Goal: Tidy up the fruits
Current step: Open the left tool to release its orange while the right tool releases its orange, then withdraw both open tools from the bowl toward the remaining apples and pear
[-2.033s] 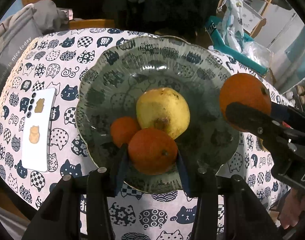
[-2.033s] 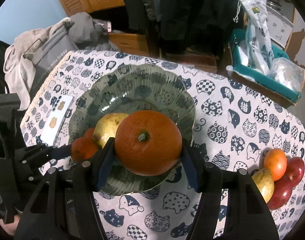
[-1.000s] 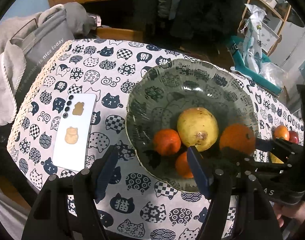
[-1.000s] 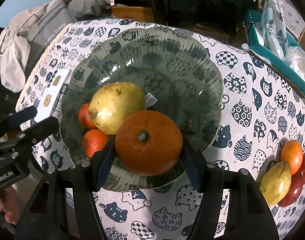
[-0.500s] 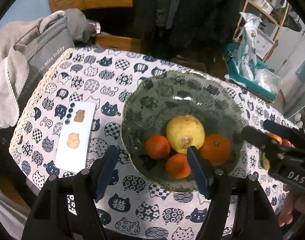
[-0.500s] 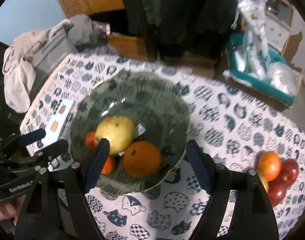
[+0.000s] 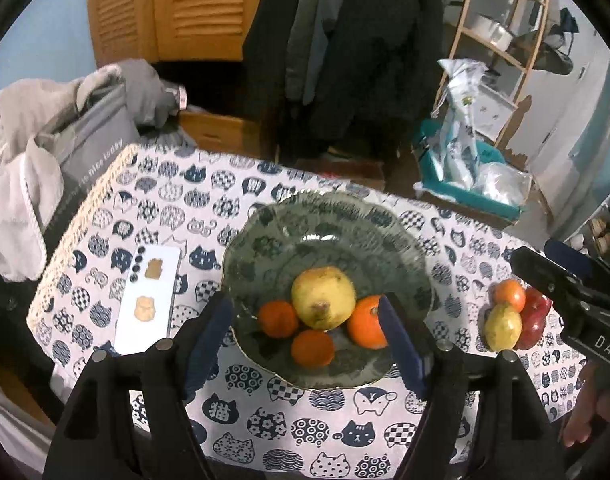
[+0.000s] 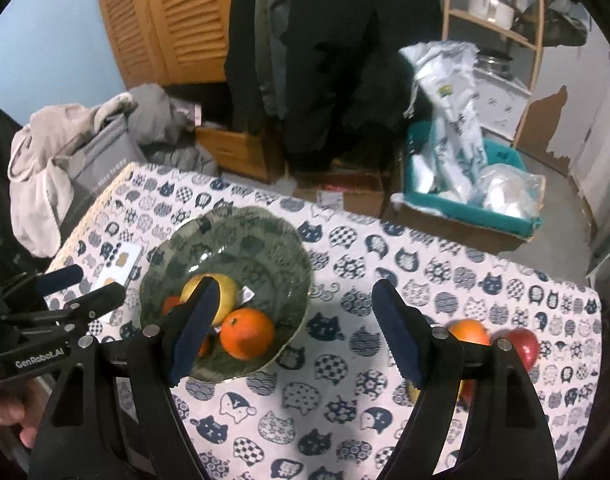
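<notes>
A dark green patterned bowl (image 7: 329, 220) (image 8: 265, 236) sits on the cat-print tablecloth. It holds a yellow pear (image 7: 323, 298), two small oranges (image 7: 278, 319) (image 7: 312, 348) and a large orange (image 7: 365, 322) (image 8: 247, 333). More fruit lies on the cloth to the right: an orange (image 7: 509, 295) (image 8: 469, 332), a yellow pear (image 7: 502, 327) and red apples (image 7: 535, 318) (image 8: 523, 345). My left gripper (image 7: 305, 340) is open and empty above the bowl's near rim. My right gripper (image 8: 293, 328) is open and empty, raised between the bowl and the loose fruit.
A white phone (image 7: 149, 300) lies left of the bowl. A grey bag with clothes (image 7: 77, 136) stands off the table's left end. A teal bin with plastic bags (image 8: 465, 192) sits on the floor behind, next to a wooden shelf.
My right gripper set the large orange in the bowl, opened, then rose and pulled back to the right. My left gripper also pulled back, open and empty.
</notes>
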A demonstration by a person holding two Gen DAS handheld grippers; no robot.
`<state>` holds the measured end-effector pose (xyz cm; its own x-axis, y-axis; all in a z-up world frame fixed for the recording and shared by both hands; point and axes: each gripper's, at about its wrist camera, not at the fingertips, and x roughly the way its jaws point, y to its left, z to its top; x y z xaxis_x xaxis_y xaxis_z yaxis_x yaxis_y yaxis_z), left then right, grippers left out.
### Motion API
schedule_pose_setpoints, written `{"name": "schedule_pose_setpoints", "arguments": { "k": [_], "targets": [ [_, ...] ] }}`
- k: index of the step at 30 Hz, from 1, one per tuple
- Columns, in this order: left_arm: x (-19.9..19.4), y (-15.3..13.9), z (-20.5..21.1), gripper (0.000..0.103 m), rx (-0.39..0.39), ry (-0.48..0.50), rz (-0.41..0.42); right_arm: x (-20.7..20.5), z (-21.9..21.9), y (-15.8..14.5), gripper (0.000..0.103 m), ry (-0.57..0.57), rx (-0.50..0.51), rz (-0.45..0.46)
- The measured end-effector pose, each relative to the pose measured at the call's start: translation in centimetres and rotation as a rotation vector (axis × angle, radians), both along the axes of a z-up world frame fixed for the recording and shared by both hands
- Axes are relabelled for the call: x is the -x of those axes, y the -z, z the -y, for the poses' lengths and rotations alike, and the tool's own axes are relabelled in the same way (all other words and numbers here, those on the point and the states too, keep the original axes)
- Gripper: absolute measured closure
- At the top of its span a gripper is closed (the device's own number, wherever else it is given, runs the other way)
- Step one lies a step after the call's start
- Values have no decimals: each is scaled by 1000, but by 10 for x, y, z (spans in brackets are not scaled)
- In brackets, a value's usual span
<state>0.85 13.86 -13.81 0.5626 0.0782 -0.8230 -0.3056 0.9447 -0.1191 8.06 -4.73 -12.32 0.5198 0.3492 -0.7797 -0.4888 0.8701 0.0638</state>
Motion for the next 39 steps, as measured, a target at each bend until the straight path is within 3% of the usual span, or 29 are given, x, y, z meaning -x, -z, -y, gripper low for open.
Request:
{"name": "schedule_pose_setpoints", "arguments": {
  "k": [20,39],
  "targets": [
    [12,-66,48,16,-35,74,144,38,74,-65,24,76,-41,150],
    [5,-90,108,12,-65,168,184,59,148,-91,23,168,-50,218]
  ]
}}
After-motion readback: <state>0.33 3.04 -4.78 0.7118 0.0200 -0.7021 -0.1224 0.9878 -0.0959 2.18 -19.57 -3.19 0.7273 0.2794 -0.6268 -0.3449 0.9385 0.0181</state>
